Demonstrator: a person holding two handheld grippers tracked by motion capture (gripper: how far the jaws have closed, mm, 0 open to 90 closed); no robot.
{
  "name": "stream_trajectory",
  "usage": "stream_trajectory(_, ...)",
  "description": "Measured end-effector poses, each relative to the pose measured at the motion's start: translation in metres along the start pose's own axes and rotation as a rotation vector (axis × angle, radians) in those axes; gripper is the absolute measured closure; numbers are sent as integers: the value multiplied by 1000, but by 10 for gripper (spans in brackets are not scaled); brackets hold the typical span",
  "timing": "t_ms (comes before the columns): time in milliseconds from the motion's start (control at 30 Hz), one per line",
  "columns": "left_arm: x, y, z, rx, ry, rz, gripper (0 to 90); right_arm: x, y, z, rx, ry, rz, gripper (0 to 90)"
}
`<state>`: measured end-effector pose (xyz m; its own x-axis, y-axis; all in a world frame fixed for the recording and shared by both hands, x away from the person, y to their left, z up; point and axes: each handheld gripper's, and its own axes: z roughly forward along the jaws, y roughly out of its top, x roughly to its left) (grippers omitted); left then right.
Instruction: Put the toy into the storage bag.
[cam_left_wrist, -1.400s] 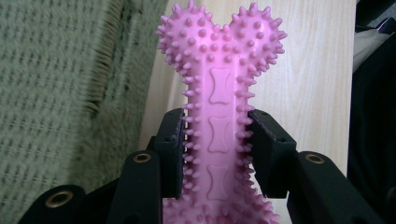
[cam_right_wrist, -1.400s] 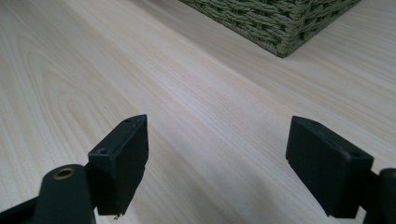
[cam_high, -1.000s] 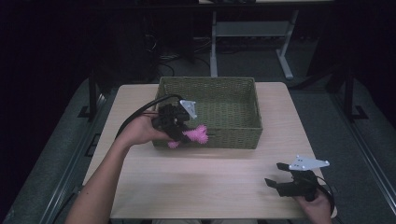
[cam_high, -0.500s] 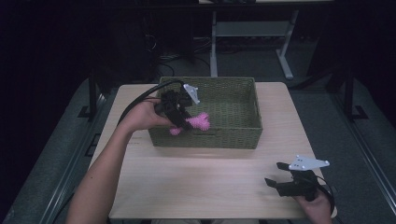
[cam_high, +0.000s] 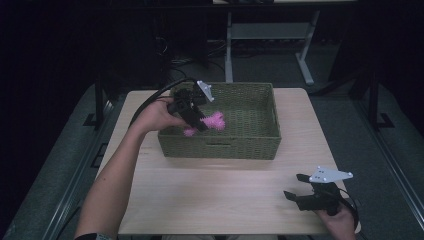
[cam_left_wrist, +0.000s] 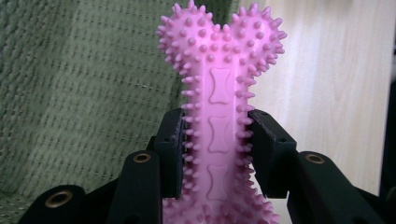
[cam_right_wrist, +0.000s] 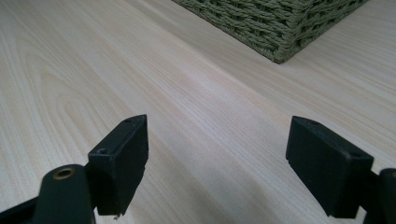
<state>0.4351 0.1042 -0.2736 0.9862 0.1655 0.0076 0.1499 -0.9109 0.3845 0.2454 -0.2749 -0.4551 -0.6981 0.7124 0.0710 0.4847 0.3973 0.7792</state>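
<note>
A pink spiky bone-shaped toy (cam_high: 212, 121) (cam_left_wrist: 219, 98) hangs over the left part of a green woven basket (cam_high: 260, 145), above its floor. My left gripper (cam_high: 197, 120) (cam_left_wrist: 215, 158) is shut on the toy's shaft, both pads pressing its sides. In the left gripper view the toy's knobbed end points up, with the basket's weave (cam_left_wrist: 79, 93) at left and the wooden table (cam_left_wrist: 336, 84) at right. My right gripper (cam_high: 299, 187) (cam_right_wrist: 217, 158) rests low over the table's near right corner, open, with bare wood between its fingers.
The basket stands at the back middle of the light wooden table (cam_high: 210, 195); its corner (cam_right_wrist: 280, 28) lies ahead of the right gripper. A black cable (cam_high: 155, 100) trails from the left gripper over the table's left side. A metal stand (cam_high: 265, 40) is beyond the table.
My left gripper has lifted the pink toy from the basket's front left wall up and over the rim, to above the basket's inside. The right gripper has stayed put.
</note>
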Motion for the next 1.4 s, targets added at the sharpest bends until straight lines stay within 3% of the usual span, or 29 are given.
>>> stream_trajectory(200,12,0,5,-18,1,-21,587,-1,0,-1,-2,1,1,207)
stream_trajectory(833,42,-7,27,13,-21,-89,585,-2,-1,-2,-3,-1,5,207)
stream_trajectory(1400,51,-9,47,61,-36,-108,582,-2,-1,-2,-3,6,-1,207)
